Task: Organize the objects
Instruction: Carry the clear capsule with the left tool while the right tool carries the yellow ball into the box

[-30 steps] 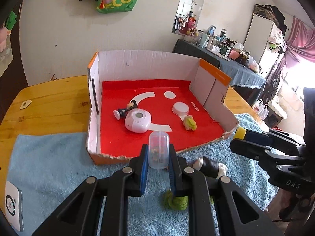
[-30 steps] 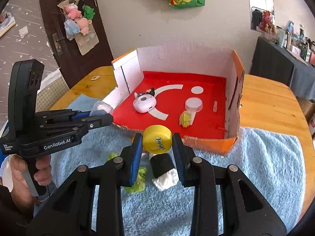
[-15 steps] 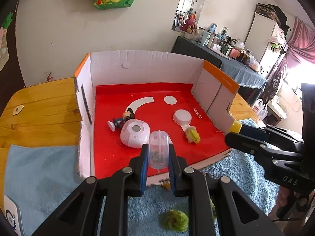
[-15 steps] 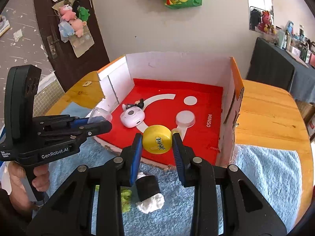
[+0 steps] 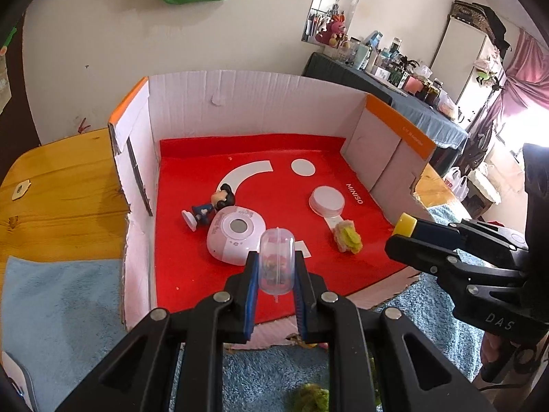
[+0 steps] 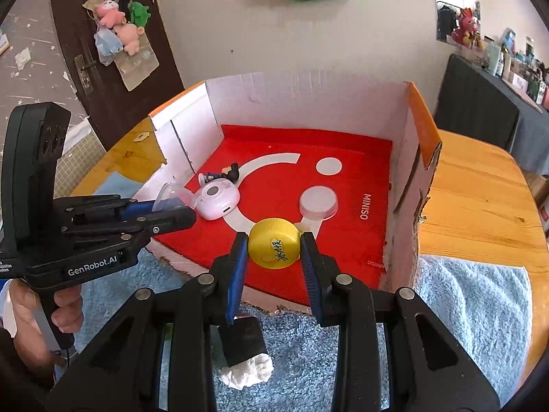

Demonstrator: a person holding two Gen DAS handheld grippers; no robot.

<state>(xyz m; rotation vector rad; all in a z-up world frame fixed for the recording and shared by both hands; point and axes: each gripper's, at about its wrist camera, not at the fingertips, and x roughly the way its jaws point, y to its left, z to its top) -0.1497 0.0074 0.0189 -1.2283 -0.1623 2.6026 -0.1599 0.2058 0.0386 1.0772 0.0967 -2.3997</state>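
My left gripper is shut on a clear plastic capsule with small coloured bits inside. It hangs over the front of the red-floored cardboard box. My right gripper is shut on a yellow bottle cap with dark writing, also above the box's front edge. Inside the box lie a pink-white round gadget, a small dark-haired figurine, a white round lid and a yellow-green fluffy lump. Seen from the right wrist, the left gripper holds its capsule at the left.
The box sits on a wooden table partly covered by a blue towel. On the towel in front of the box lie a black roll with white tissue and green fluffy bits. A person's hand grips the left handle.
Both grippers have moved forward from above the towel to above the box's front edge, each still holding its object. The box now fills more of both views.
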